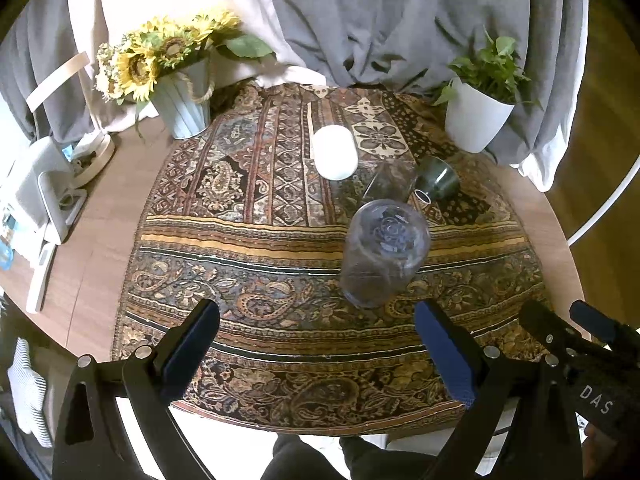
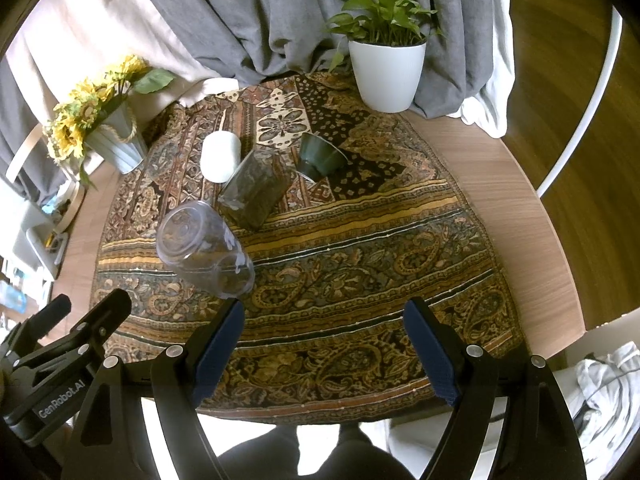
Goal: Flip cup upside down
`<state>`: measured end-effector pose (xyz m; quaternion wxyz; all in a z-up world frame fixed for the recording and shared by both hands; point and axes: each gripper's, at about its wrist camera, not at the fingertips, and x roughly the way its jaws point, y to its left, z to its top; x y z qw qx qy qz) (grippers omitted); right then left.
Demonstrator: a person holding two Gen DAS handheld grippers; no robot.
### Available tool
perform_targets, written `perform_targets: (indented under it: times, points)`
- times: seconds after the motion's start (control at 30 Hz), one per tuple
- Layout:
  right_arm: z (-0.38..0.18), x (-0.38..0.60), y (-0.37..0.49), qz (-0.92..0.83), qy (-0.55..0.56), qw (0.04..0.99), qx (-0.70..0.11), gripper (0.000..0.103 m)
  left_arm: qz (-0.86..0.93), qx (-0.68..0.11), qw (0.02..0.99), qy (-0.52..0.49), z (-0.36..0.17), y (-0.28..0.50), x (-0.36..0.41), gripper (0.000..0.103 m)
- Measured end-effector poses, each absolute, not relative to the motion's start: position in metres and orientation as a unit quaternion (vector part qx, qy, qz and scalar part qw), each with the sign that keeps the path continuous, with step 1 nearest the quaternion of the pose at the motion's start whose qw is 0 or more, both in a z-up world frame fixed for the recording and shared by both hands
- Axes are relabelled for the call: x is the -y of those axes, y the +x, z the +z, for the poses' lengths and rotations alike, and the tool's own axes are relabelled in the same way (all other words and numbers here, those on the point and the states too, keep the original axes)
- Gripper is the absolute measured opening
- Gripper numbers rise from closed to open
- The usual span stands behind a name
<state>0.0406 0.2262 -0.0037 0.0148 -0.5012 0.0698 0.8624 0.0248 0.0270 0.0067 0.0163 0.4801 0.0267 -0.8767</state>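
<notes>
A clear plastic cup [image 1: 384, 252] stands upside down on the patterned cloth [image 1: 280, 240], base up; it also shows in the right wrist view [image 2: 204, 250]. Behind it stand a smoky glass tumbler [image 1: 390, 184] [image 2: 256, 188], a white cup [image 1: 335, 152] [image 2: 220, 156] and a dark green cup [image 1: 438, 178] [image 2: 320, 156], all upside down. My left gripper [image 1: 316, 344] is open and empty, just short of the clear cup. My right gripper [image 2: 324, 344] is open and empty, to the right of the clear cup. The right gripper's fingers [image 1: 560, 332] show at the left view's right edge.
A sunflower pot [image 1: 184, 104] stands at the back left and a white plant pot [image 1: 478, 120] at the back right. Grey curtains [image 1: 380, 20] hang behind the round wooden table [image 2: 500, 200]. White devices [image 1: 44, 200] sit at the left edge.
</notes>
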Motion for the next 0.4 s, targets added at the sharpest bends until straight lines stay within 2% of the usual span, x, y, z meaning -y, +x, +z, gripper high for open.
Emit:
perform_targets:
  times: [0.4]
  points:
    - [-0.0045,-0.2266,0.0407,0.862,-0.502,0.016,-0.069,0.082,-0.876,-0.026,0.014,0.481,0.006,0.0251,-0.0264,0.1]
